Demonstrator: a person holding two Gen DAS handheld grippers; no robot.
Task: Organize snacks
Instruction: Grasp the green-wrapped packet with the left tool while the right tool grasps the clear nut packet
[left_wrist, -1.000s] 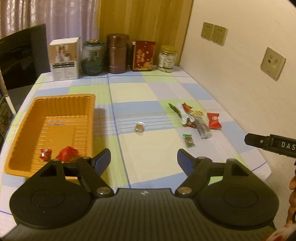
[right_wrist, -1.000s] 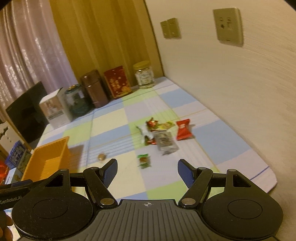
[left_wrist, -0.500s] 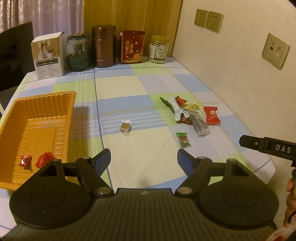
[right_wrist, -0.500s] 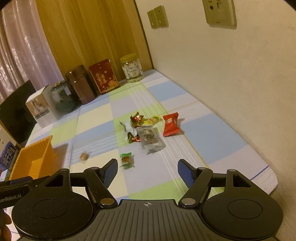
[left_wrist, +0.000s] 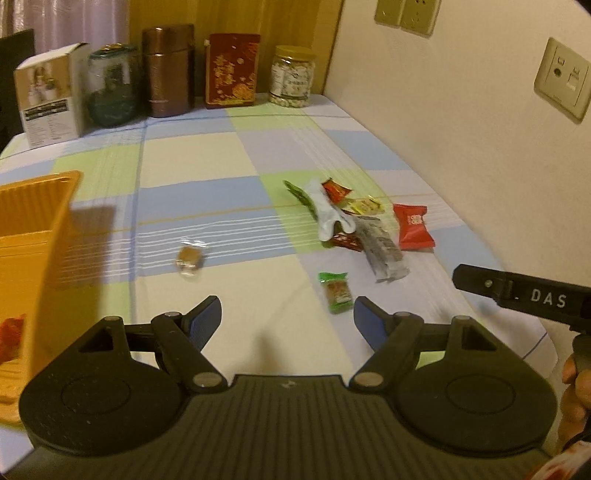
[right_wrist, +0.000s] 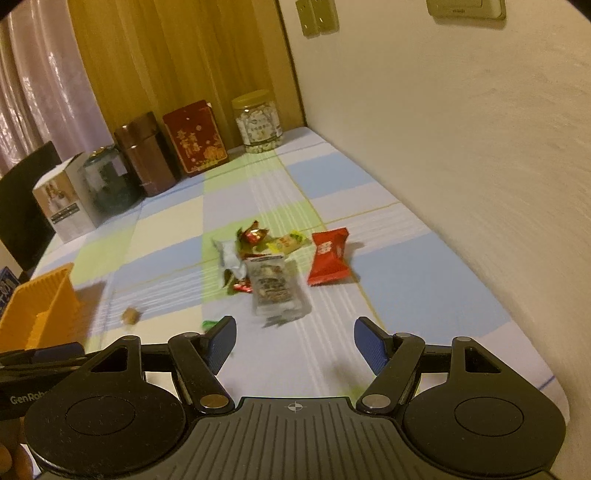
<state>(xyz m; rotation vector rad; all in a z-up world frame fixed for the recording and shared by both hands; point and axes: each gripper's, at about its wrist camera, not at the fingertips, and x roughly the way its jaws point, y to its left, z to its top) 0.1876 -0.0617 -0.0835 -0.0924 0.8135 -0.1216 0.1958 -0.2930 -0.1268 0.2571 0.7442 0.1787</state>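
Right wrist view: silver snack packet (right_wrist: 275, 290) lies ahead between the right gripper's (right_wrist: 294, 344) spread, empty jaws.

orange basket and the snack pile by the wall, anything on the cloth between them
One small brown candy lies alone between the orange basket and the snack pile; the left wrist view shows it best.

Tablecloth (left_wrist: 207, 155): checked, pale blue, green, cream, thin white stripes.
Tray (left_wrist: 33, 206): orange, ribbed.
Large snack packet (left_wrist: 413, 227): red, white print.
Small packet (left_wrist: 335, 291): green, brown centre.
Long packet (left_wrist: 382, 245): silver-grey, dark print.
Loose candy (left_wrist: 189, 256): brown, clear wrap.
Tin (left_wrist: 232, 70), 12 o'clock: dark red, gold motif.
Canister (left_wrist: 168, 72): brown metallic.
Gripper pads (left_wrist: 369, 321): blue.
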